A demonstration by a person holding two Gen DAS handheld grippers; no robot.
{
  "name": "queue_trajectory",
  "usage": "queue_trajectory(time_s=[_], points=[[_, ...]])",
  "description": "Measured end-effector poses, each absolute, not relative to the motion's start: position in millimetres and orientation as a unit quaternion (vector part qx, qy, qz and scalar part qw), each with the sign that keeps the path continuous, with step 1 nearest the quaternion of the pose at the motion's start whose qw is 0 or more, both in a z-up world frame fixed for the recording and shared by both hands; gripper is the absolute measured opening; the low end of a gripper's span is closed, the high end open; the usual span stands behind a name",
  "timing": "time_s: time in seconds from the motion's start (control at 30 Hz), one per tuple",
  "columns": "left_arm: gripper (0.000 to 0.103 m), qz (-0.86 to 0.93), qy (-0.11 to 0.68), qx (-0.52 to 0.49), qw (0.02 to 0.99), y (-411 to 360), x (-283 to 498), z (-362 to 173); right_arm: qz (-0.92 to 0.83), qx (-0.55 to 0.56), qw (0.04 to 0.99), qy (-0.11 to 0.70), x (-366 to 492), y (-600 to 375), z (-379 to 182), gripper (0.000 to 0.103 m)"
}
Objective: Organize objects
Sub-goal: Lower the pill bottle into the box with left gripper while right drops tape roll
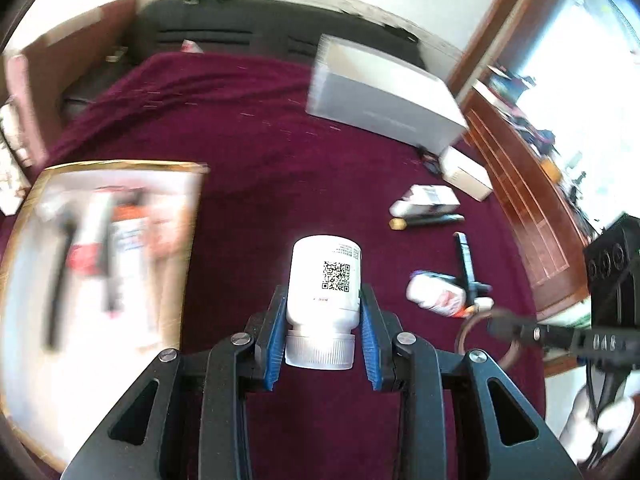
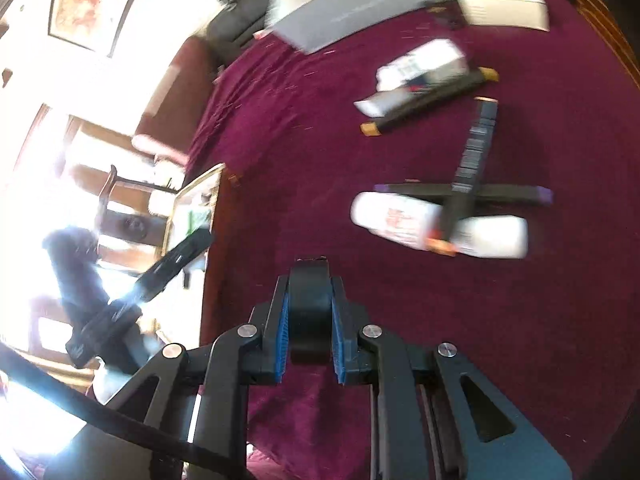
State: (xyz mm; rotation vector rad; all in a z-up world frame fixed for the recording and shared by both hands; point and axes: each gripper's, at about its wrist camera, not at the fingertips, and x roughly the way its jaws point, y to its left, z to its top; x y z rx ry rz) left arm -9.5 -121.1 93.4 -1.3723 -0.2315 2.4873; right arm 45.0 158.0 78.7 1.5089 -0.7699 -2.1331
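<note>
Clearly the left gripper [image 1: 323, 312] has its fingers clamped on a white pill bottle [image 1: 324, 280], cap towards the wrist and long axis running straight out along the fingers, held above the maroon cloth [image 1: 260, 140]. Ahead and to its left lies the gold-rimmed tray [image 1: 120, 166], already holding items, so this hand looks the nearer one to it. The right gripper [image 2: 309, 312] is closed on a small black object [image 2: 309, 304], with loose tubes [image 2: 400, 220] ahead to its right

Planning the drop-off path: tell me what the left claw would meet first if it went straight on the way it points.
Most likely bare maroon cloth. The left claw, shut on the white bottle, has nothing else directly ahead; the gold-rimmed tray lies off to the left. Depth is unclear.
</note>
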Motion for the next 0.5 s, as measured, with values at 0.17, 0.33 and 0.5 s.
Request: queue_trajectory(time_s=[0.17,0.33,0.5], points=[[0.028,0.872,-0.080,-0.479,0.061,-206,19,94,-0.753,0.548,0.261,-0.253,29,89,90,0.015],[0.029,0.862,-0.086,-0.499,-0.007,-279,32,74,-0.742,0.557,0.298,-0.224,18,16,96,0.015],[0.029,0.854,-0.083,-0.513,-0.020,-319,28,51,-0.731,0.569,0.322,-0.194,13,-57,95,0.016]])
